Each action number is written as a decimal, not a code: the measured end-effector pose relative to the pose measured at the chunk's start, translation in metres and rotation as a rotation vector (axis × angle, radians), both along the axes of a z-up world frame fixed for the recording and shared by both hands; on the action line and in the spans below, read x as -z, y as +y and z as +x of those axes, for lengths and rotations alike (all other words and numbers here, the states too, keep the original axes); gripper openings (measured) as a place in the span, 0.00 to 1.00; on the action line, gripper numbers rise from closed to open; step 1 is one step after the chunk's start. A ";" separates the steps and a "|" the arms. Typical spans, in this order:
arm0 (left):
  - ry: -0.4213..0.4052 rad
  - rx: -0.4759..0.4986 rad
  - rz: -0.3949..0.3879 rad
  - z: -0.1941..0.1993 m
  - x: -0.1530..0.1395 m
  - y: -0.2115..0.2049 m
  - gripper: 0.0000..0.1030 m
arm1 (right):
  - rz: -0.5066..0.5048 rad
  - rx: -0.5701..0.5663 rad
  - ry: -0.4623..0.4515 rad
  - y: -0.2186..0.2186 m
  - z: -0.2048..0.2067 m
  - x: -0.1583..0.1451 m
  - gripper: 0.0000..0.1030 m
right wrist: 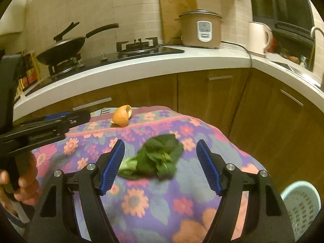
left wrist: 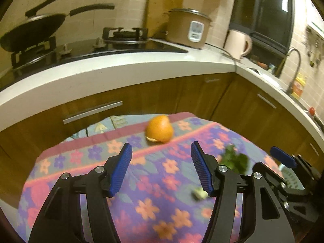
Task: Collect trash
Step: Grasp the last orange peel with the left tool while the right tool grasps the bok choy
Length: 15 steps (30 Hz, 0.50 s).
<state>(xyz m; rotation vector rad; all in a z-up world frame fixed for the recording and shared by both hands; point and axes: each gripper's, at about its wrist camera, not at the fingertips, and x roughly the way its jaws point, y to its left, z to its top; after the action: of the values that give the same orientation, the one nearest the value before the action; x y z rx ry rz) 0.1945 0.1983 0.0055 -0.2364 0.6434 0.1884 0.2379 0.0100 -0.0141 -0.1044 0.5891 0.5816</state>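
An orange peel (left wrist: pixel 160 129) lies at the far edge of the floral cloth (left wrist: pixel 141 182); it also shows in the right wrist view (right wrist: pixel 122 117). A green leafy vegetable scrap (right wrist: pixel 156 159) lies on the cloth between my right gripper's open fingers, close to the left pad; it also shows in the left wrist view (left wrist: pixel 235 160). A small pale scrap (left wrist: pixel 199 194) lies by my left gripper's right pad. My left gripper (left wrist: pixel 161 170) is open and empty, short of the peel. My right gripper (right wrist: pixel 160 166) is open around the vegetable.
A pale blue perforated basket (right wrist: pixel 303 206) stands low at the right of the cloth. Beyond are wooden cabinets (left wrist: pixel 182 93) and a white counter (left wrist: pixel 121 66) with a stove, a wok (left wrist: pixel 32 30), a rice cooker (left wrist: pixel 188 28) and a jug (left wrist: pixel 238 43).
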 end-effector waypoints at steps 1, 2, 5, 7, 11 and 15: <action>0.006 0.002 -0.003 0.007 0.004 0.005 0.57 | 0.002 0.000 0.004 0.001 0.003 0.003 0.68; 0.013 0.004 -0.007 0.013 0.007 0.008 0.57 | 0.005 0.001 0.011 0.002 0.006 0.006 0.68; 0.032 0.016 -0.031 0.036 0.019 0.016 0.60 | 0.001 0.006 0.037 0.004 0.014 0.014 0.68; 0.042 0.020 -0.046 0.051 0.026 0.020 0.61 | 0.021 0.003 0.049 0.001 0.018 0.014 0.69; 0.083 0.026 -0.081 0.083 0.039 0.025 0.62 | 0.026 0.029 0.078 -0.004 0.025 0.017 0.77; 0.140 0.028 -0.089 0.104 0.051 0.025 0.56 | 0.005 0.031 0.106 -0.002 0.029 0.021 0.78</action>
<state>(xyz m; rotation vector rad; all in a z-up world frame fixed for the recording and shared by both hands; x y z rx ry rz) 0.2982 0.2238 -0.0459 -0.3014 0.7948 0.1510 0.2673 0.0084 -0.0356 -0.0597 0.6913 0.5612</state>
